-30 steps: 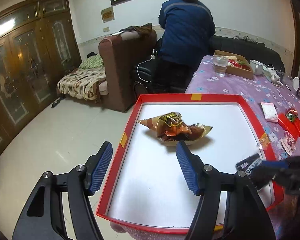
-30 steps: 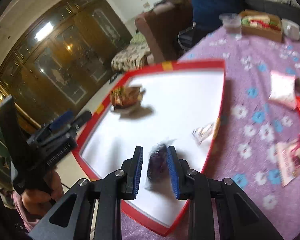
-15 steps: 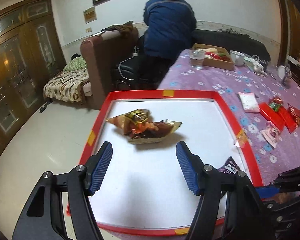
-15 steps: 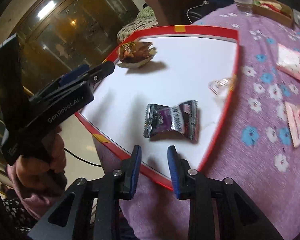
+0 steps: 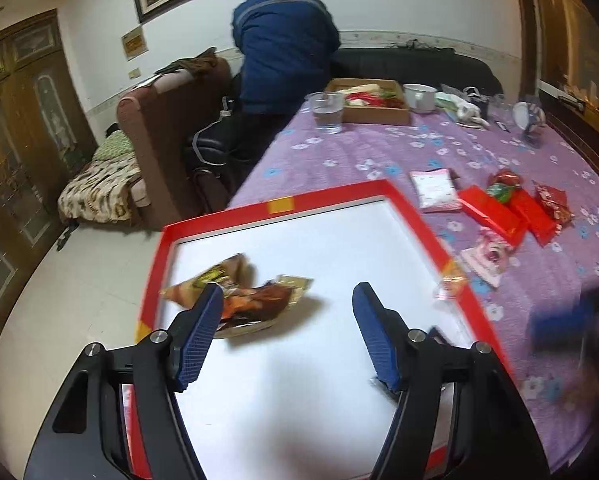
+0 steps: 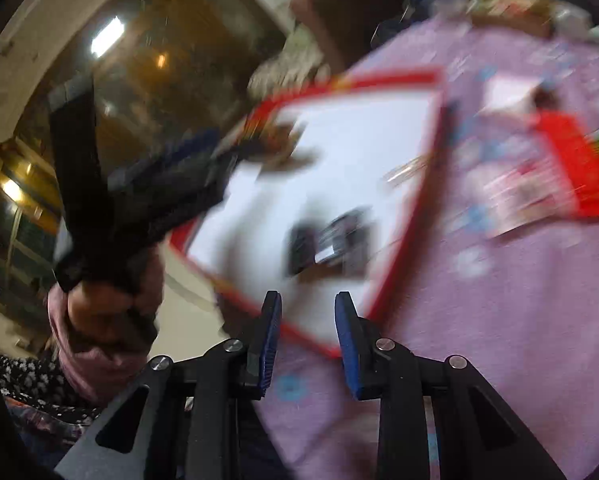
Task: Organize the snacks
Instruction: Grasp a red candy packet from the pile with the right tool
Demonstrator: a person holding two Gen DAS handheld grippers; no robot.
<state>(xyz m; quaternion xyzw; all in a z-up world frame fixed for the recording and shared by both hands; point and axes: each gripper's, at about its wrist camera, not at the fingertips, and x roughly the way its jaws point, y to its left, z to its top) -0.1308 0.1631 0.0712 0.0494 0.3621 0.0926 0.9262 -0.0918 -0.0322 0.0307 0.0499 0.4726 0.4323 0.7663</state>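
Note:
A red-rimmed white tray lies on the purple flowered tablecloth. A brown and gold snack bag rests in its left part. My left gripper hovers open over the tray just behind that bag, nothing between its pads. In the blurred right wrist view a dark purple snack packet lies in the tray near its corner. My right gripper is pulled back over the tray's near corner, its jaws opening and empty. Loose snacks on the cloth include red packets and a pink-white packet.
A glass of water, a cardboard box of snacks, a white cup and a small mirror stand at the table's far end. A person in a blue jacket stands by the brown sofa. A small clear wrapper sits on the tray's right rim.
My right gripper let go of the dark purple packet in the tray and drew back toward the near corner. My left gripper shifted right across the tray, staying open.

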